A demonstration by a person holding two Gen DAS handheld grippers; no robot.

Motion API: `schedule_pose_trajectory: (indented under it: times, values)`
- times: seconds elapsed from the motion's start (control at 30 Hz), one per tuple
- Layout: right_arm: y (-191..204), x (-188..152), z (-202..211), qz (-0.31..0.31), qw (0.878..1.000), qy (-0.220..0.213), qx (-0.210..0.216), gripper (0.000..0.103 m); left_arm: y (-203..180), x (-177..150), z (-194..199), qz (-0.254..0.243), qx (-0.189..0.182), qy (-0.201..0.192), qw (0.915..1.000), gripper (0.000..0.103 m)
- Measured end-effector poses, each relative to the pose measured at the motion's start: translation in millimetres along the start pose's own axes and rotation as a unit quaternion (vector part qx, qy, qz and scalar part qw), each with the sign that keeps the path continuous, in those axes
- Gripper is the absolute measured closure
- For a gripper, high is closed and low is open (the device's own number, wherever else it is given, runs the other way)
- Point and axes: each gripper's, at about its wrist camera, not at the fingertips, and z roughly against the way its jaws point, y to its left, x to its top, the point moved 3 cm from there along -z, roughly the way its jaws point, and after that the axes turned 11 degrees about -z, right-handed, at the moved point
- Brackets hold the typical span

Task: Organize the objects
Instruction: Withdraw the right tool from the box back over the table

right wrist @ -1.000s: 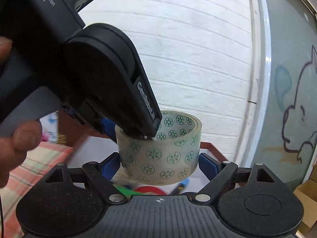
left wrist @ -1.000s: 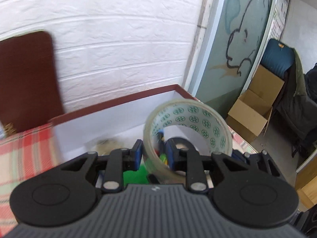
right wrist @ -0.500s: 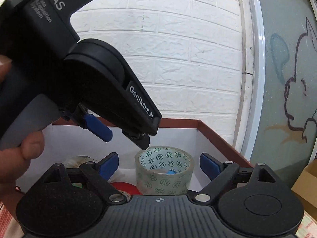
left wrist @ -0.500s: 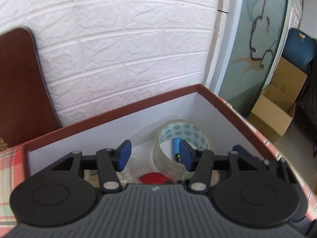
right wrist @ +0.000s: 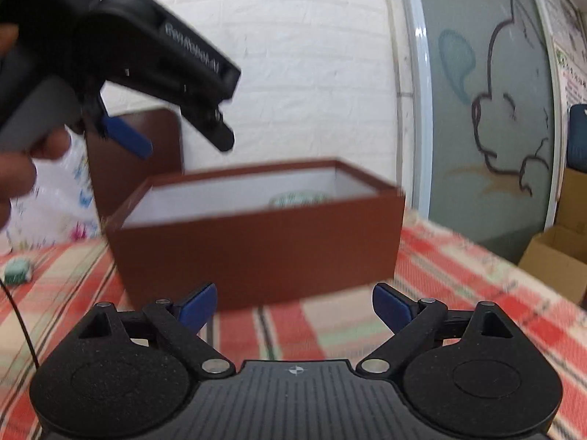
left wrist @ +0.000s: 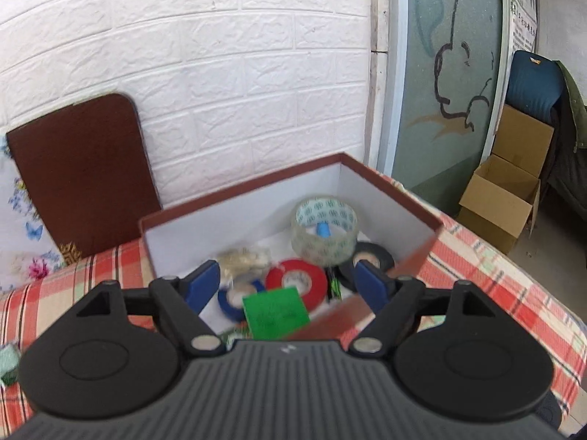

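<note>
A clear tape roll (left wrist: 324, 233) with green logos lies inside the brown box (left wrist: 389, 192), free of both grippers. Beside it are a red tape roll (left wrist: 297, 282), a black one (left wrist: 370, 256), a blue one (left wrist: 234, 297), a green card (left wrist: 275, 313) and a beige bundle (left wrist: 244, 256). My left gripper (left wrist: 286, 286) hovers over the box's near edge, its jaws opening with nothing between them; it shows at upper left (right wrist: 179, 143) in the right wrist view. My right gripper (right wrist: 295, 306) hangs low in front of the box (right wrist: 256, 249), jaws opening and empty.
The box's brown lid (left wrist: 80, 176) leans on the white brick wall. A small green object (right wrist: 16, 271) lies on the plaid tablecloth (right wrist: 458, 275) left of the box. A cardboard carton (left wrist: 502, 201) stands on the floor beyond the table's right edge. A hand (right wrist: 14, 168) holds the left gripper.
The left gripper let go of the clear tape roll, which now lies in the box, then widened and drew back. The right gripper pulled back and sank in front of the box.
</note>
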Motion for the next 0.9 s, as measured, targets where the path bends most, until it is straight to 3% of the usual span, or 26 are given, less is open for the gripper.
schedule_pose_trajectory:
  times: [0.07, 0.27, 0.5, 0.9]
  values:
    - [8, -14, 21, 0.003, 1.0, 0.011, 0.005, 0.012, 1, -16, 9, 0.002, 0.004, 0.008, 1.0, 0.02]
    - [33, -33, 24, 0.008, 0.999, 0.039, 0.028, 0.012, 24, -59, 28, 0.034, 0.02, 0.043, 0.9983, 0.02]
    - [53, -44, 33, 0.009, 0.997, 0.064, 0.029, 0.012, 39, -90, 44, 0.037, 0.026, 0.053, 0.9975, 0.018]
    - [57, -30, 55, -0.001, 1.0, 0.026, 0.014, 0.013, 52, -118, 56, 0.046, 0.037, 0.057, 0.9966, 0.016]
